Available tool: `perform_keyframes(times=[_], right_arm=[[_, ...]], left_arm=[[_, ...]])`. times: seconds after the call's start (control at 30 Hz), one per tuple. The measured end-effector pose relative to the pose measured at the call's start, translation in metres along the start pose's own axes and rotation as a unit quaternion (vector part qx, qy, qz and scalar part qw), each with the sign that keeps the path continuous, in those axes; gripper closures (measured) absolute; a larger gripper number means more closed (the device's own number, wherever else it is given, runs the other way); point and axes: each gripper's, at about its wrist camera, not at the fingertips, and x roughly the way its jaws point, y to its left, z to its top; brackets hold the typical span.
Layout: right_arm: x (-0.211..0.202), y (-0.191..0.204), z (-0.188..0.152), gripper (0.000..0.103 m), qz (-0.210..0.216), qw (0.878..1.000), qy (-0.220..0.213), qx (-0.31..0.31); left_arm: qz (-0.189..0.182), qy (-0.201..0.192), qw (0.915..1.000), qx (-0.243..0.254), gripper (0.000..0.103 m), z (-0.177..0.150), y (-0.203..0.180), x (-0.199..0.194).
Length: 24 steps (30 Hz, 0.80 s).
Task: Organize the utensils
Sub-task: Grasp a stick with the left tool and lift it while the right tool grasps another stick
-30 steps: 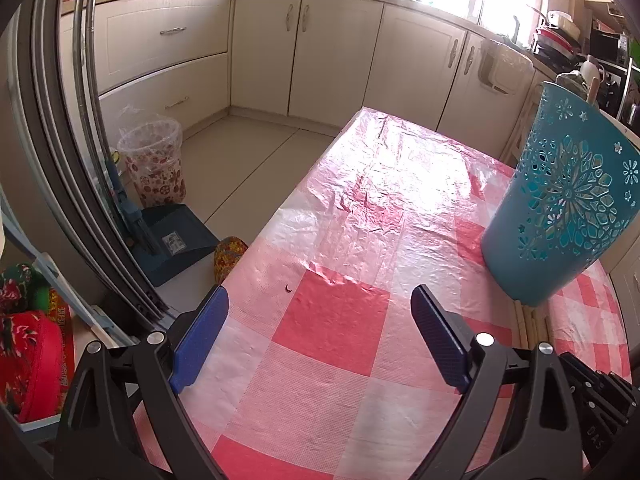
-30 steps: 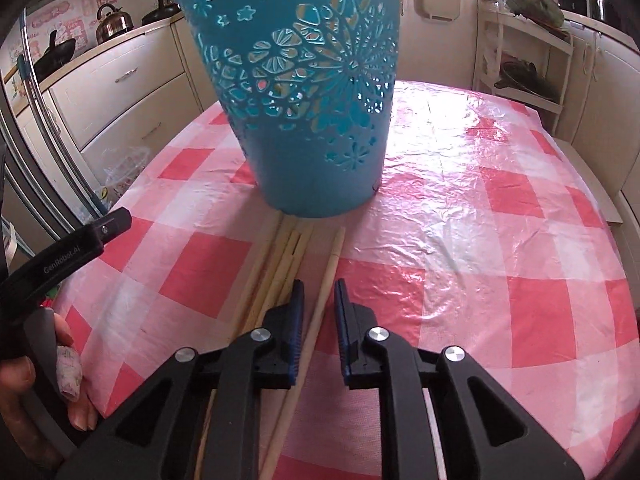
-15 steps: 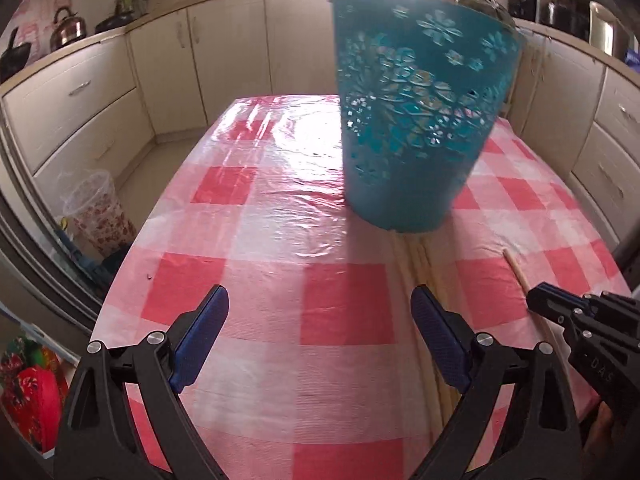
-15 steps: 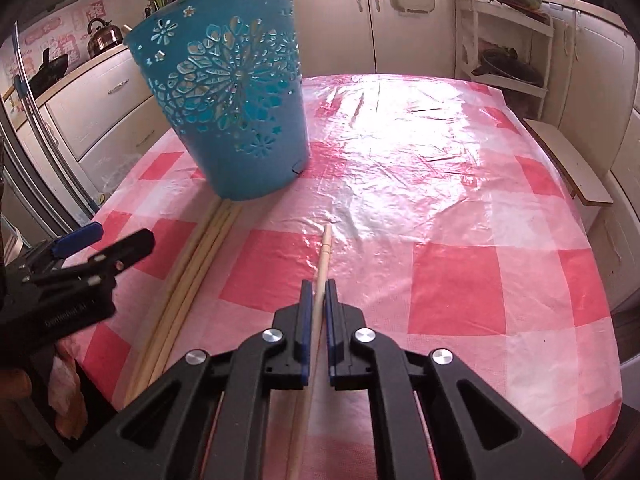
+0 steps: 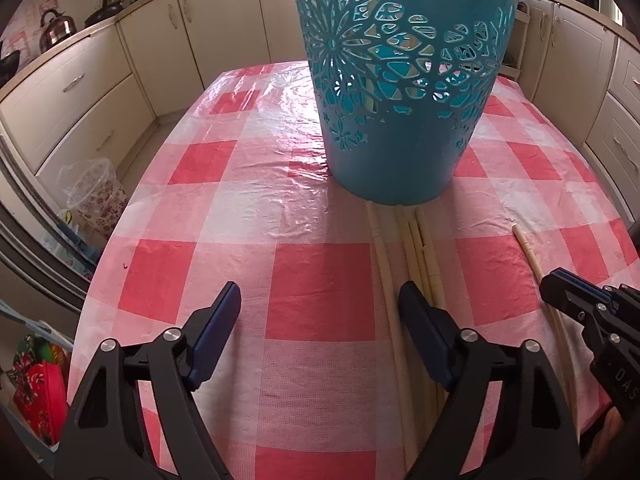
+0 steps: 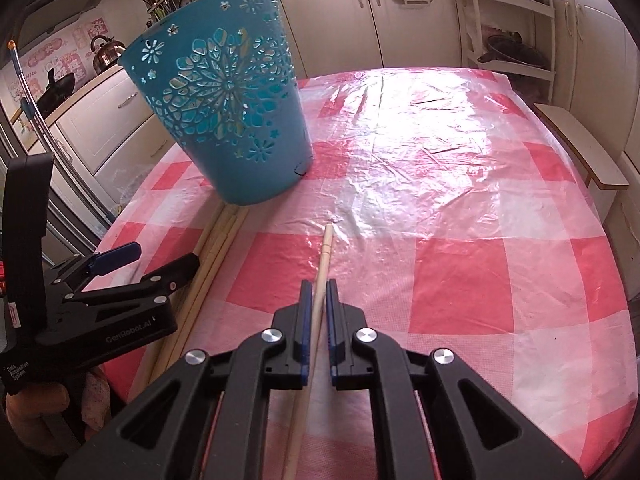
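Pinching one chopstick (image 6: 323, 264) near its far end, the right gripper (image 6: 316, 292) could let it swing; the left gripper (image 5: 320, 312), closing but empty, may scatter the bundle (image 5: 416, 248) lying against the basket (image 5: 400, 80).

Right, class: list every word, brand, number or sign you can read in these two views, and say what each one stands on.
"GenRobot.AI": on the side of the left gripper, right wrist view.
"Data Acquisition System": small print on the same gripper's body, lower down.
"DAS": on the right gripper, left wrist view; cut off at the edge.
Pink wall stickers behind the kettle: characters too blurred to read.
Blue basket: cut-out flowers only, no text.
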Motion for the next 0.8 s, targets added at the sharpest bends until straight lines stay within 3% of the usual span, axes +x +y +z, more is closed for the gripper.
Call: perform_keyframes(times=[0.03, 0.1, 0.2, 0.27, 0.43, 0.5, 0.57, 0.8], right_arm=[[0.000, 0.000, 0.000, 0.095, 0.000, 1.000, 0.000, -0.001], [0.001, 0.001, 0.001, 0.095, -0.003, 1.000, -0.001, -0.005], [0.002, 0.004, 0.001, 0.095, -0.010, 1.000, -0.001, -0.017], [0.002, 0.005, 0.001, 0.095, -0.011, 1.000, -0.003, -0.021], [0.002, 0.005, 0.000, 0.094, -0.012, 1.000, -0.008, -0.024], [0.002, 0.002, 0.000, 0.094, -0.008, 1.000, -0.007, -0.019], [0.002, 0.001, 0.000, 0.095, -0.006, 1.000, -0.007, -0.015], [0.001, 0.003, -0.003, 0.095, -0.014, 1.000, -0.021, -0.018]], left_arm=[[-0.009, 0.003, 1.0000, -0.001, 0.038, 0.002, -0.001, 0.000], [-0.030, 0.008, 0.9995, -0.007, 0.063, 0.006, -0.002, 0.001], [-0.044, 0.016, 0.9989, 0.004, 0.090, 0.012, -0.009, 0.001], [-0.056, 0.024, 0.9981, -0.005, 0.092, 0.013, -0.010, 0.001], [-0.045, 0.030, 0.9984, 0.014, 0.090, 0.016, -0.017, 0.002], [-0.053, 0.030, 0.9981, 0.010, 0.098, 0.017, -0.015, 0.003], [-0.053, 0.028, 0.9982, 0.003, 0.098, 0.014, -0.011, 0.000], [-0.050, -0.031, 0.9983, -0.007, 0.098, 0.001, 0.006, -0.044]])
